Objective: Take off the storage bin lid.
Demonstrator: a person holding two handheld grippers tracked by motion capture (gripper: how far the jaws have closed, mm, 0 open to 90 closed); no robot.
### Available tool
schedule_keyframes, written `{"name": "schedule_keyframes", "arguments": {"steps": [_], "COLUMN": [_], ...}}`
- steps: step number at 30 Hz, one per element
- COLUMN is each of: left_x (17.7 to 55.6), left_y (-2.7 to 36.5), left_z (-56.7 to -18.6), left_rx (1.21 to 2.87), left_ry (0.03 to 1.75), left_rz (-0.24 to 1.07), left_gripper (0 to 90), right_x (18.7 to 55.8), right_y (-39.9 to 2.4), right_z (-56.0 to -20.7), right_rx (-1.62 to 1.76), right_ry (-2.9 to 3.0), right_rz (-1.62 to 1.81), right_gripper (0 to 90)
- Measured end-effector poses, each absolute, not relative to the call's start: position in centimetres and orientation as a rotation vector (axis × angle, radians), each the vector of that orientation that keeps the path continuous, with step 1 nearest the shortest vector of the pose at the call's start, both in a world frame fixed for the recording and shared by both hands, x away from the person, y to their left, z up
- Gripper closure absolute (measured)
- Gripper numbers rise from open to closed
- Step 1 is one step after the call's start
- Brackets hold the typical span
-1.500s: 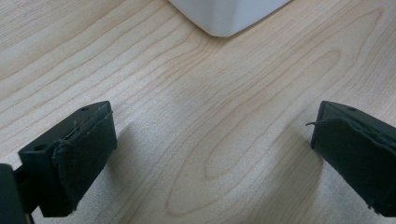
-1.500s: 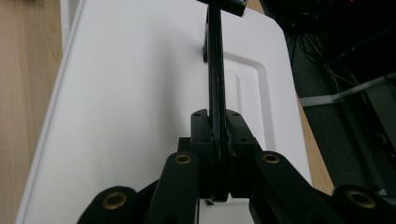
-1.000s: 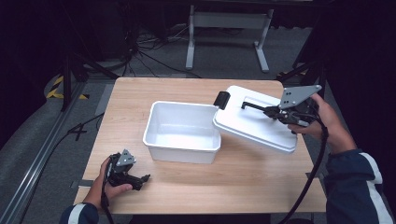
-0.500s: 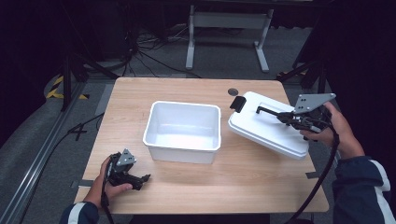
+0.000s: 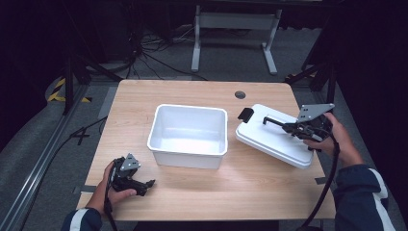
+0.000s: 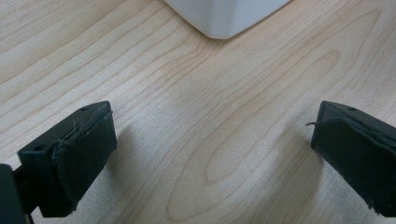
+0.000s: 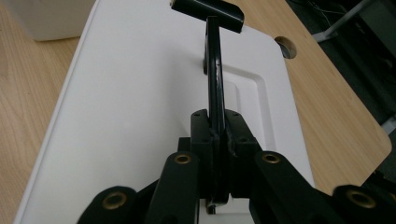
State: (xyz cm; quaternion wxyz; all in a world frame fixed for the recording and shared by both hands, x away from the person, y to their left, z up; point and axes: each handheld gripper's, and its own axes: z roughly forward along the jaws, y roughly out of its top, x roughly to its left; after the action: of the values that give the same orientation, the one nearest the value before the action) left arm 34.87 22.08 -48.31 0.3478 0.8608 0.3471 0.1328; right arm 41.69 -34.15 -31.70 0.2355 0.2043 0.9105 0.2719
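Note:
A white open bin [image 5: 186, 155] stands at the table's middle, nothing in it; its corner [image 6: 224, 16] shows in the left gripper view. To its right the white lid [image 5: 269, 142] lies tilted and low over the wood, apart from the bin. I cannot tell whether it rests on the table. My right gripper [image 5: 294, 129] is shut on the lid's thin black handle [image 5: 275, 122], seen close as handle [image 7: 214, 79] between the jaws of the right gripper [image 7: 217, 140] over the lid [image 7: 130, 102]. My left gripper [image 5: 144, 185] sits open on the table's front left, bare wood between its pads [image 6: 74, 154].
A black clip [image 5: 245, 114] sits at the lid's near-bin end. A round cable hole [image 5: 239, 95] lies behind the lid. The table's right edge [image 5: 317, 163] is close to the lid. A metal stand [image 5: 231, 29] and cables are on the floor beyond.
The right gripper has carried the lid rightward and down, from over the bin's right rim to the table beside it. The left gripper has stayed put.

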Motion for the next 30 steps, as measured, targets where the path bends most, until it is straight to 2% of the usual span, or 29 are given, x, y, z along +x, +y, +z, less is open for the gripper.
{"name": "schedule_keyframes", "arguments": {"steps": [12,30], "left_x": [34.9,34.9], "left_y": [22.1,22.1], "left_z": [-48.3,-48.2], "left_rx": [2.232,2.241], "left_ry": [0.902,0.903], "left_rz": [0.345,0.345], "left_gripper": [0.6,0.6], "right_x": [43.0,44.4], "right_y": [-33.6,-33.2], "right_z": [-35.5,-38.5], "right_rx": [0.597,0.670], "right_ry": [2.534,2.553], "right_rz": [0.730,0.746], "right_gripper": [84.4,84.0]}}
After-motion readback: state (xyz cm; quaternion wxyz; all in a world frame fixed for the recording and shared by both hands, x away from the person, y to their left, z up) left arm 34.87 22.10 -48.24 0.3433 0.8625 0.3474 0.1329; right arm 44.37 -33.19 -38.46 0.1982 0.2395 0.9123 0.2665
